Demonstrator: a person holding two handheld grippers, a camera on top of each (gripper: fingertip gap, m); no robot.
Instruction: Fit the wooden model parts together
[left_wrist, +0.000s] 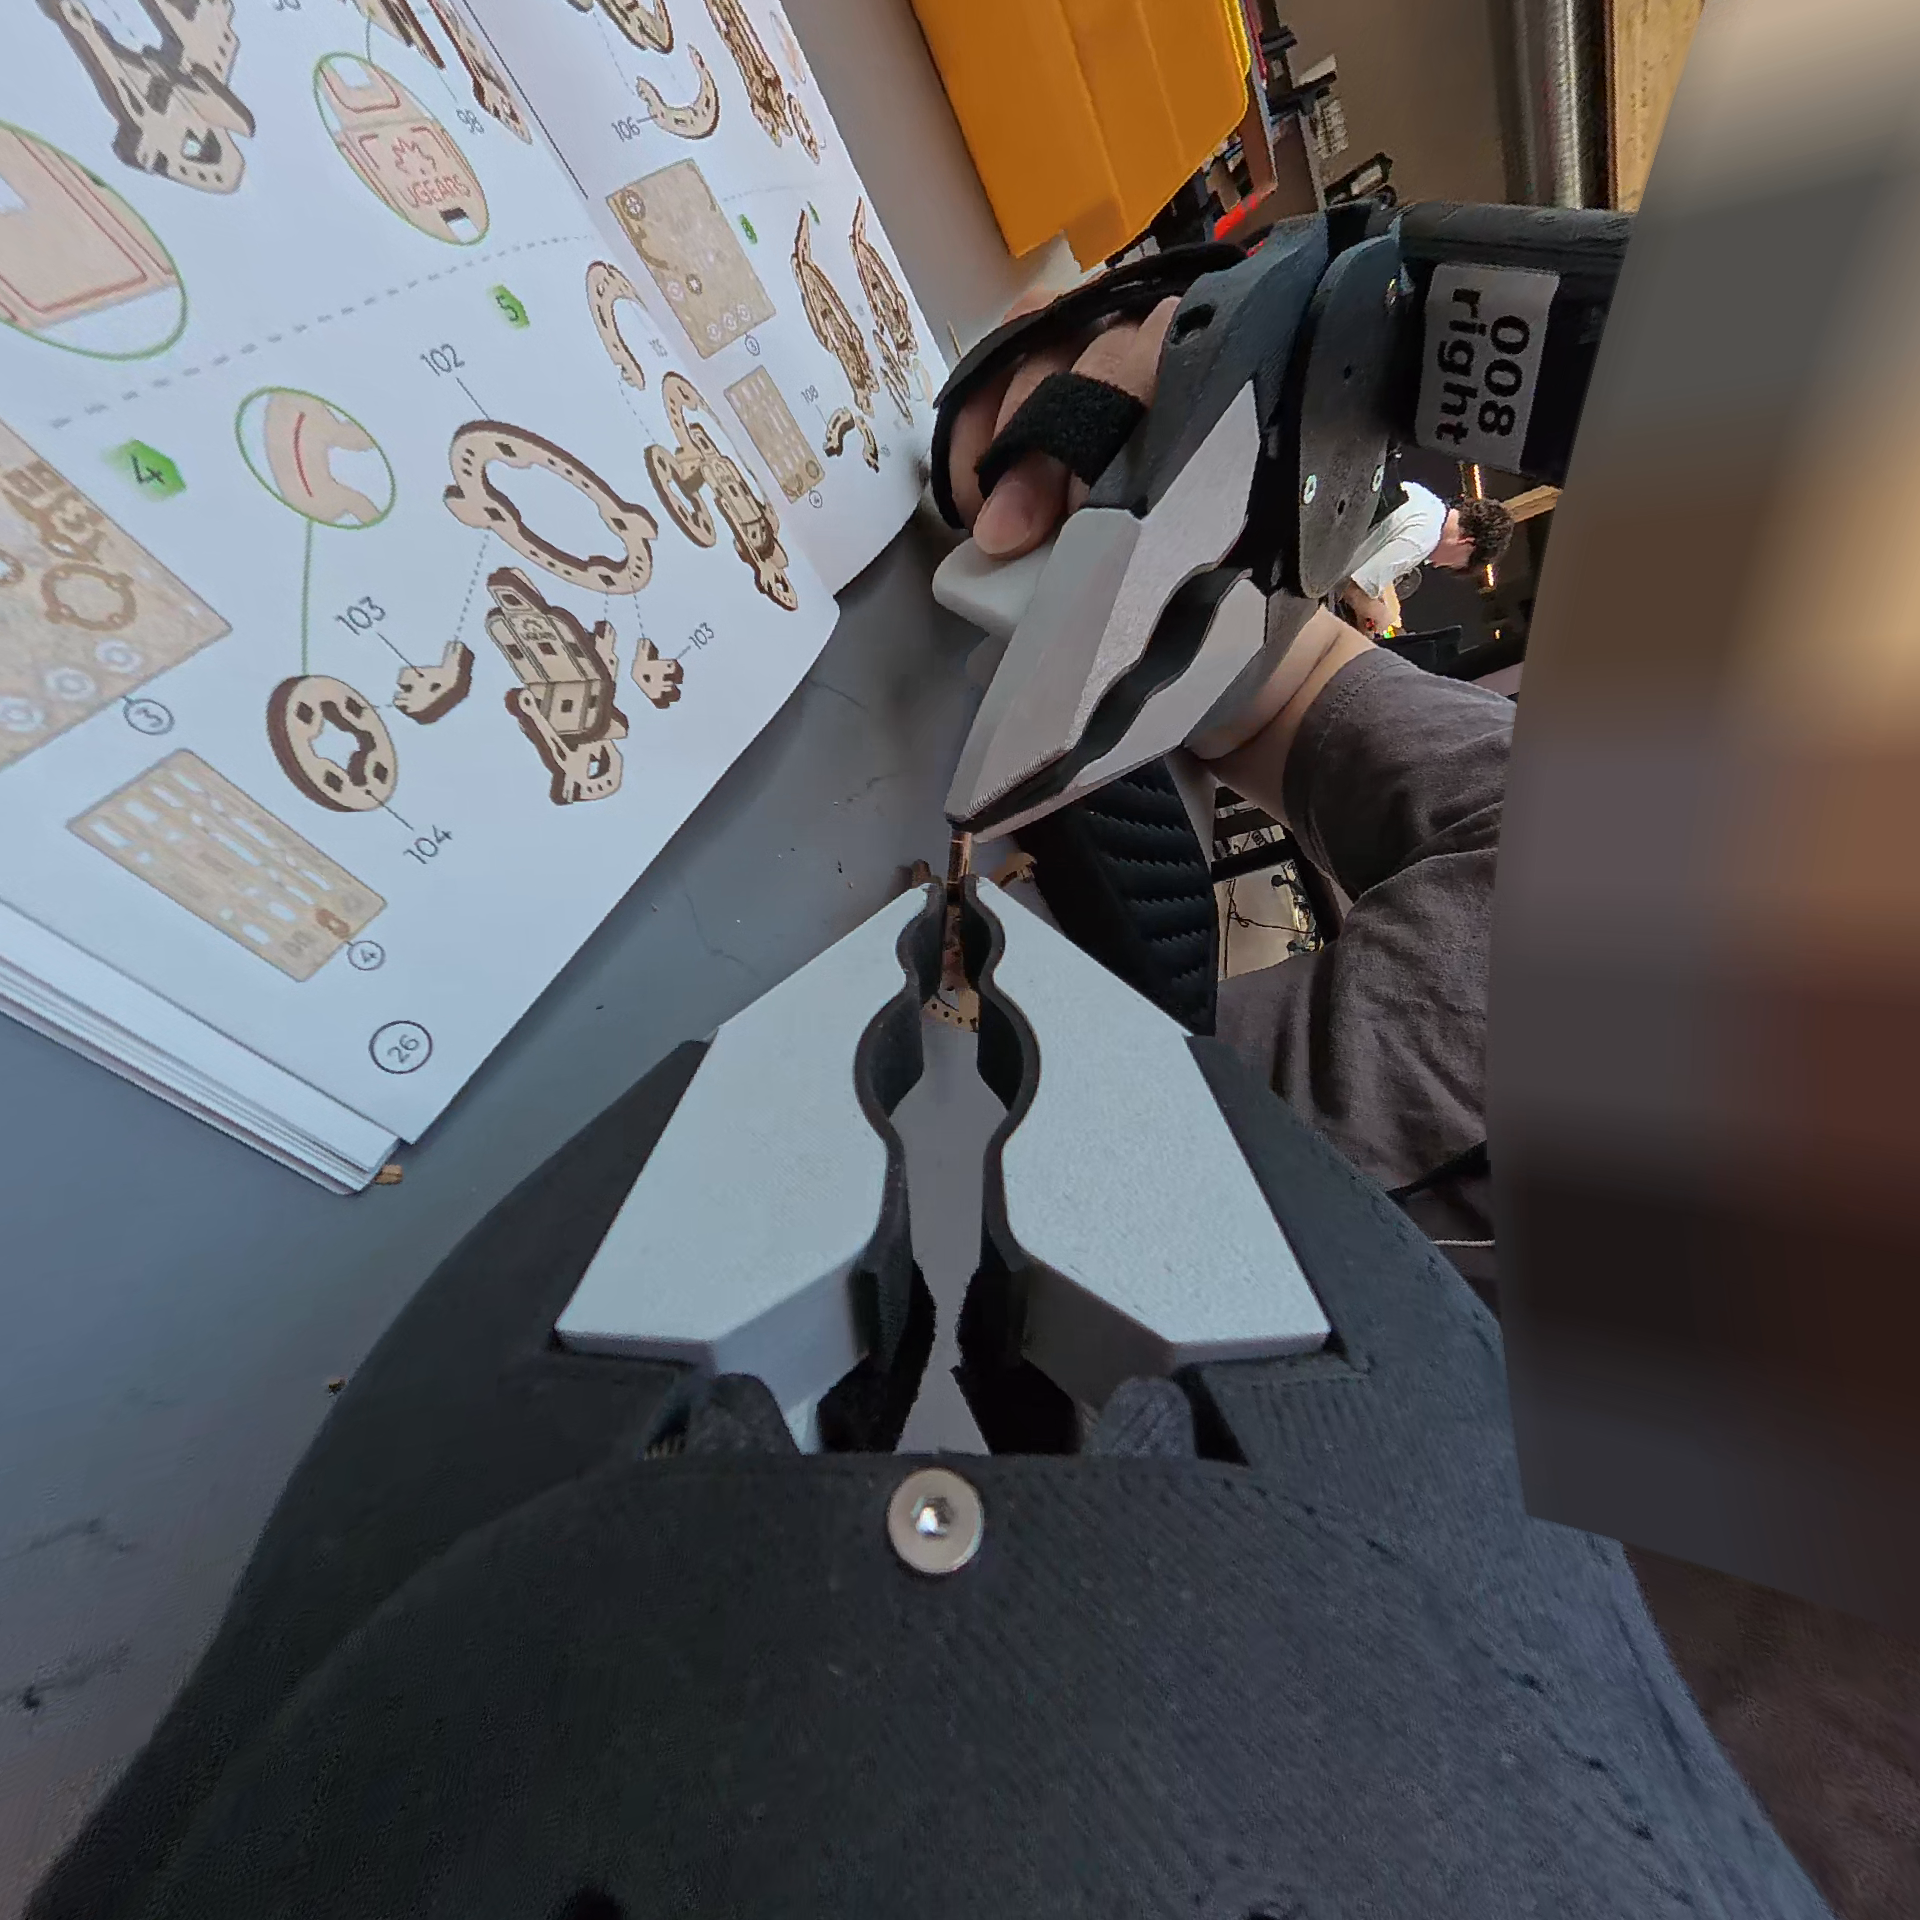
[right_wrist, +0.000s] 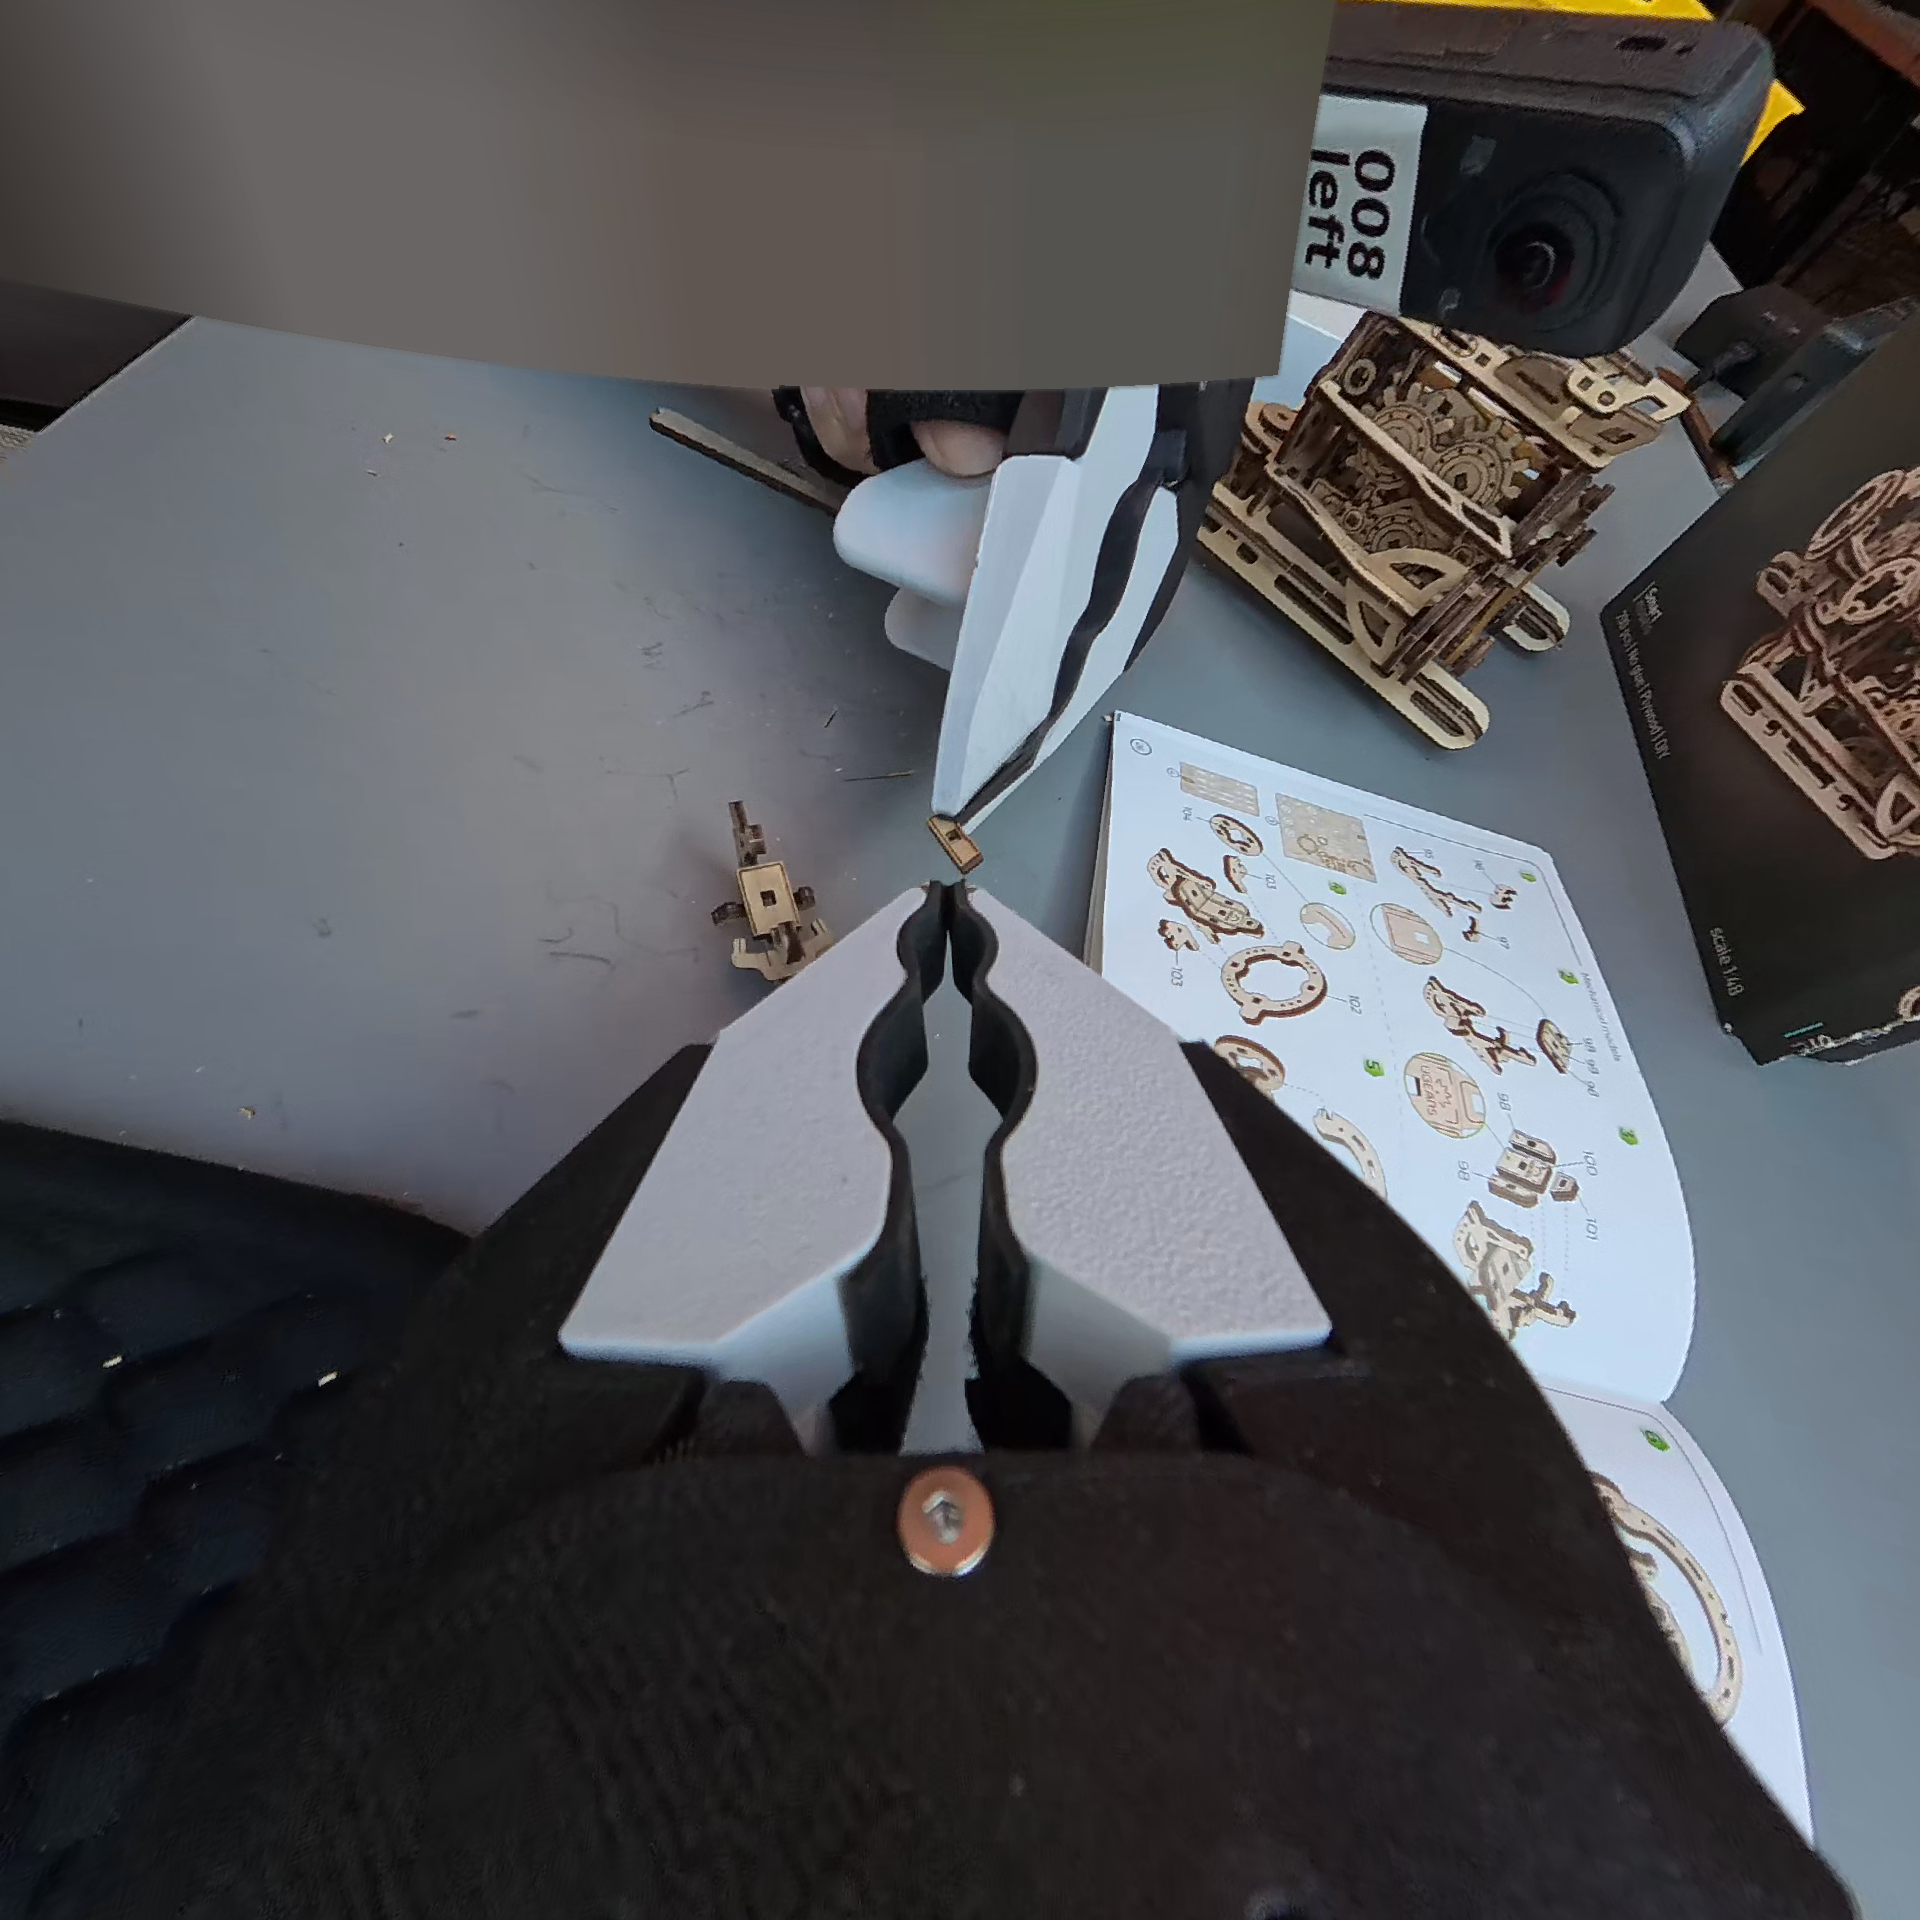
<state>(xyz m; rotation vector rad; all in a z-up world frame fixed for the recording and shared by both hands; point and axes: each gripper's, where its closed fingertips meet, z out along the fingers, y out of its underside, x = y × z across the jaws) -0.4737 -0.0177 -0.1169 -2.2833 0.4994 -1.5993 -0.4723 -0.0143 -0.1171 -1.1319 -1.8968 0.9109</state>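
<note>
- The grey table (right_wrist: 312, 675) is scuffed and dotted with wood crumbs; behind it in the left wrist view are a yellow bin (left_wrist: 1081, 114) and, far off, a person in a white top (left_wrist: 1423, 535)
- An open instruction booklet (left_wrist: 416, 582) lies flat on the table, its near corner just beside the gripper tips
- A finished wooden model (right_wrist: 1423, 520) stands past the booklet, with a dark box (right_wrist: 1787, 748) near it
- A small wooden sub-assembly (right_wrist: 769, 914) lies loose on the table, near the tips
- The left gripper (left_wrist: 951, 896) is nearly closed, pinching a small wooden piece (right_wrist: 954, 842) at its very tip
- The right gripper (right_wrist: 948, 896) has its jaws pressed narrow, the tips just under that piece; whether they grip anything I cannot tell
- The two grippers meet tip to tip, blocking the table between them
</note>
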